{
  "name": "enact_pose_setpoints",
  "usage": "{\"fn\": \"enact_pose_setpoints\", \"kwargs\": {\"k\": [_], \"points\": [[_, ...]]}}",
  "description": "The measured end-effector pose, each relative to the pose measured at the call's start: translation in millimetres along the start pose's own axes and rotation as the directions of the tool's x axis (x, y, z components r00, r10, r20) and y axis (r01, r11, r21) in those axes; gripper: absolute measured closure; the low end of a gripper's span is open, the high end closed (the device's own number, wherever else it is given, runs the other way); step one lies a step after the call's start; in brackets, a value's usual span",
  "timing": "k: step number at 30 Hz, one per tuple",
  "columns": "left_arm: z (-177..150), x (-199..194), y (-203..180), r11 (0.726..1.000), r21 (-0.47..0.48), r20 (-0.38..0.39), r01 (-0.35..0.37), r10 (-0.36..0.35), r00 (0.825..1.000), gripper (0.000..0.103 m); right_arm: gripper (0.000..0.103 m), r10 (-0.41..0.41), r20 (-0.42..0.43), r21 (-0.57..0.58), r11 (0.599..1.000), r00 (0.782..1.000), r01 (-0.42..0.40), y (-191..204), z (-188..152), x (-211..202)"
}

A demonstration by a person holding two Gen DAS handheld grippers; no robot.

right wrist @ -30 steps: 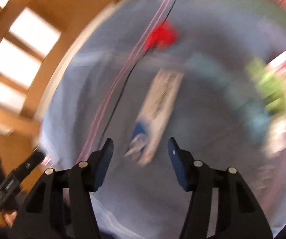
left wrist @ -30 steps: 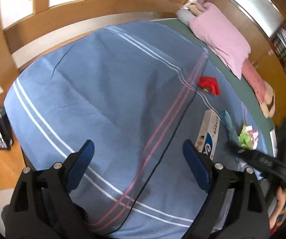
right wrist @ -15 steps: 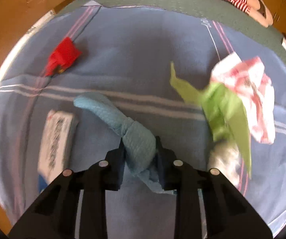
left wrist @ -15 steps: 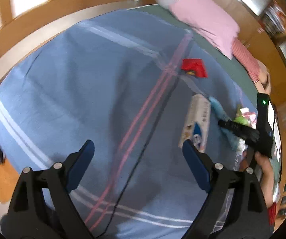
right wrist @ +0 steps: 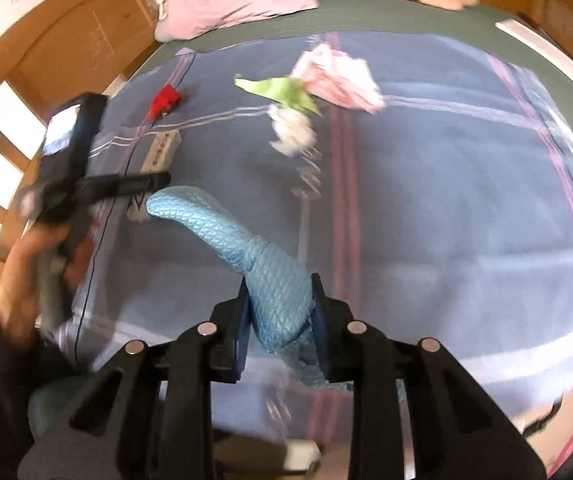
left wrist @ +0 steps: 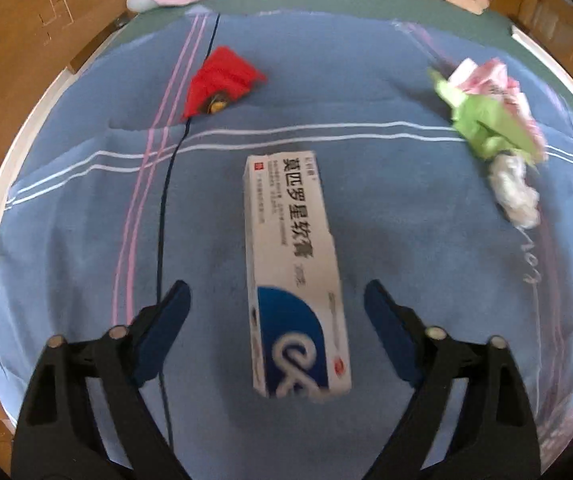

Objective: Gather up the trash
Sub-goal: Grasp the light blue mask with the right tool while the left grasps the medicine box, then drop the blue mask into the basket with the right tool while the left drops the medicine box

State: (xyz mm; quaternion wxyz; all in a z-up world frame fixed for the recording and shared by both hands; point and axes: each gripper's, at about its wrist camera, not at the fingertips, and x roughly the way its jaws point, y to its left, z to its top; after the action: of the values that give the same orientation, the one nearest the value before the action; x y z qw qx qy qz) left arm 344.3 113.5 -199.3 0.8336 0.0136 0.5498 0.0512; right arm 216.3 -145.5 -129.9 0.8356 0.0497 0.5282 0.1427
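Over the bedspread (left wrist: pixel 66 240), left wrist view: your left gripper (left wrist: pixel 278 300) hangs above the medicine box (left wrist: pixel 294 264), jaws wide apart on either side of its near end and touching nothing. They have just been closing in, with the box between them, but no pad presses on it yet. The box is a long white carton with a blue patch and printed characters; it lies flat, lengthwise away from you, corners intact, and I judge it stiff enough to pinch across its width. Still lying loose: the red scrap (left wrist: pixel 222 80) at far left on the stripes, and at far right a crumpled cluster of green paper (left wrist: pixel 486 120), pink-and-white wrapper (left wrist: pixel 494 80) and white tissue (left wrist: pixel 512 192), touching one another.

Right wrist view: your right gripper (right wrist: pixel 280 304) is clamped narrow on the blue cloth-like wad (right wrist: pixel 246 248), a quilted, knotted roll whose free end sticks out toward the left gripper (right wrist: pixel 126 184). It appears lifted off the bed (blur makes this uncertain).

Progress, as a judgement: one piece in hand, one being approached, four left on the bed. No bin or bag shows in either view.
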Motion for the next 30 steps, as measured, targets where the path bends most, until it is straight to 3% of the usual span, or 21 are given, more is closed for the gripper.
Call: {"fn": "enact_pose_setpoints", "kwargs": {"k": [3,7,13,20,23,30], "points": [[0,9,11,0.993,-0.090,-0.023,0.077,-0.079,0.997,0.062,0.075,-0.026,0.031,0.032,0.999,0.999,0.025,-13,-24,-21],[-5,-9,16,0.989,-0.123,0.035,0.079,-0.075,0.997,0.062,0.075,-0.058,0.079,0.071,0.996,0.995,0.053,-23,-43,-41],[-35,-90,10,0.985,-0.128,0.203,0.113,-0.085,0.975,0.062,0.075,-0.089,0.128,0.105,0.992,0.988,0.076,-29,-65,-62],[-107,-191,-33,0.987,-0.086,0.375,0.138,-0.096,0.922,0.062,0.075,-0.135,0.160,0.113,0.987,0.978,0.118,-33,-82,-86],[-137,-216,-57,0.985,-0.041,0.399,0.168,-0.138,0.906,0.062,0.075,-0.166,0.202,0.086,0.985,0.965,0.152,-31,-93,-109],[-200,-234,-112,0.969,0.109,0.346,0.224,-0.248,0.905,0.062,0.075,-0.215,0.204,0.128,0.973,0.955,0.192,-53,-130,-139]]}}
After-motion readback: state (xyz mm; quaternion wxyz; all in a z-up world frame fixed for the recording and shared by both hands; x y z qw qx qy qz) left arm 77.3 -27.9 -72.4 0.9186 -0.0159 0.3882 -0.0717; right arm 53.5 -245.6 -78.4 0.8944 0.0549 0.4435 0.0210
